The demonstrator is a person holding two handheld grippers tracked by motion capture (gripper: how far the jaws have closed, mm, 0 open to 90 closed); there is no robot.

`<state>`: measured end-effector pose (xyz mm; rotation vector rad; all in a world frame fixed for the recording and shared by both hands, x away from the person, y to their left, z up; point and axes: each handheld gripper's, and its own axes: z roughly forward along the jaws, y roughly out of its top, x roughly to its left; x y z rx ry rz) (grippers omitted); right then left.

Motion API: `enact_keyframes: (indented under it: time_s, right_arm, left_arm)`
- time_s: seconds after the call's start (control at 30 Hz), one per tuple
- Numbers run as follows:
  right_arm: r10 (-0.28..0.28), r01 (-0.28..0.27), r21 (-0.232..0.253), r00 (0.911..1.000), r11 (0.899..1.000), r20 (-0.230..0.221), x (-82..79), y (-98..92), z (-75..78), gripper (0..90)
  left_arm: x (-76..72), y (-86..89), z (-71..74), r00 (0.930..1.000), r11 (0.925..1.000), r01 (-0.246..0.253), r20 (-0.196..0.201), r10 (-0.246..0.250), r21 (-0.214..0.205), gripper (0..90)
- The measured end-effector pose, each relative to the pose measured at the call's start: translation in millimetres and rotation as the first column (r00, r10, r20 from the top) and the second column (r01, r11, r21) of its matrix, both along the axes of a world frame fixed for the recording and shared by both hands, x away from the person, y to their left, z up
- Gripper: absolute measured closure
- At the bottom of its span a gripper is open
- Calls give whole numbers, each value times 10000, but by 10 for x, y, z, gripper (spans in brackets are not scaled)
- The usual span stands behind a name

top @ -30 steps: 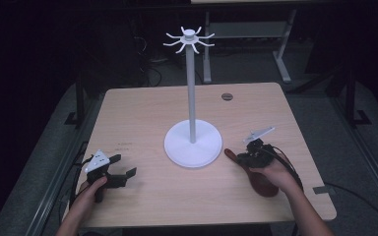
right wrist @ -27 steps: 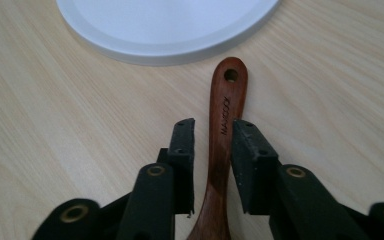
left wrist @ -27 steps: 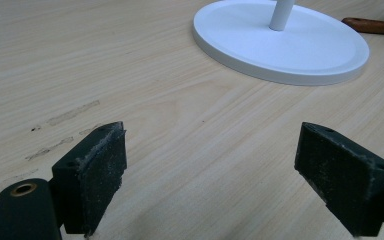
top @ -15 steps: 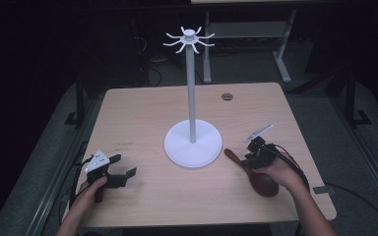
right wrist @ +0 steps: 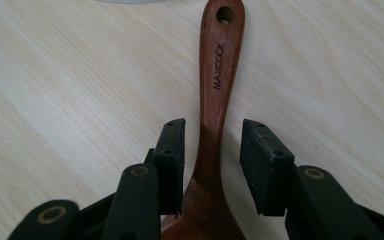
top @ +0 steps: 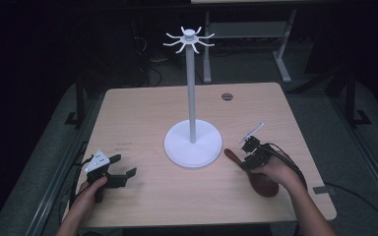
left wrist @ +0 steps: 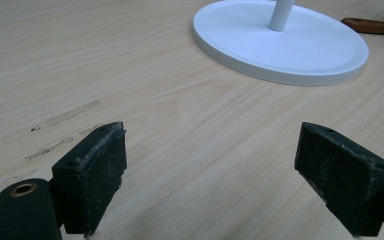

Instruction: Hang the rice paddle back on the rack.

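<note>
While the person's right hand (top: pixel 275 169) rests on the near-right part of the bench (top: pixel 142 110), the right gripper (right wrist: pixel 212 165) sits low over a dark wooden spoon (right wrist: pixel 215 115). Its fingers (right wrist: pixel 172 160) are partly spread, one on each side of the spoon's neck where handle meets bowl. There's a slim gap btwn wood and the right pad; on the left side I can't tell if the pad touches. Not clenched, nothing grasped.

The spoon lies flat on the bench w/ its handle end, hole & "MAXCOOK" lettering, pointing toward the white stand (top: pixel 192 142), just beside the round base. In the high view the bowl end (top: pixel 266 186) pokes out near the person's wrist.

Left gripper (left wrist: pixel 230 175) is on the near-left of the bench, held in the left hand (top: pixel 96 189), well apart from the spoon. Its fingers (left wrist: pixel 97 175) are spread wide, released, w/ bare wood btwn them. From the left gripper view the stand base (left wrist: pixel 280 47) is ahead, and the spoon's handle tip (left wrist: pixel 372 26) shows just past the base edge.

The stand's thin pole rises from mid-bench to a ring of small hooks (top: pixel 189 40) at the top. A small dark round disc (top: pixel 227 97) sits at the far side of the bench.
</note>
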<state>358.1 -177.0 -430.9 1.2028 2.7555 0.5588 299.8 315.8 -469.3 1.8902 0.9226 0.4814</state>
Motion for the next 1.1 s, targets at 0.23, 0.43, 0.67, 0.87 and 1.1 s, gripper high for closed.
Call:
enact_keyframes:
  time_s: [0.23,0.43,0.67,0.87,1.1]
  right_arm:
    - [-50,48,-230,10000,9997,-66,35,-2,-93,654]
    - [15,-20,-333,9999,9994,-159,38,22,-115,676]
    - [-75,69,-698,9999,9975,-75,32,70,-108,718]
    - [-71,58,-777,9998,9970,-164,36,104,-103,766]
    - [-85,79,-650,9999,9979,-81,29,87,-107,776]
  left_arm:
    - [1,0,0,10000,10000,7,3,-7,4,129]
    - [-3,-4,-1,10000,10000,-10,-9,10,-19,129]
    - [-1,-1,0,10000,10000,6,-3,-6,16,129]
    - [-3,-3,-1,10000,10000,-15,-3,15,7,129]
    - [-1,0,0,10000,10000,5,-15,-5,-1,129]
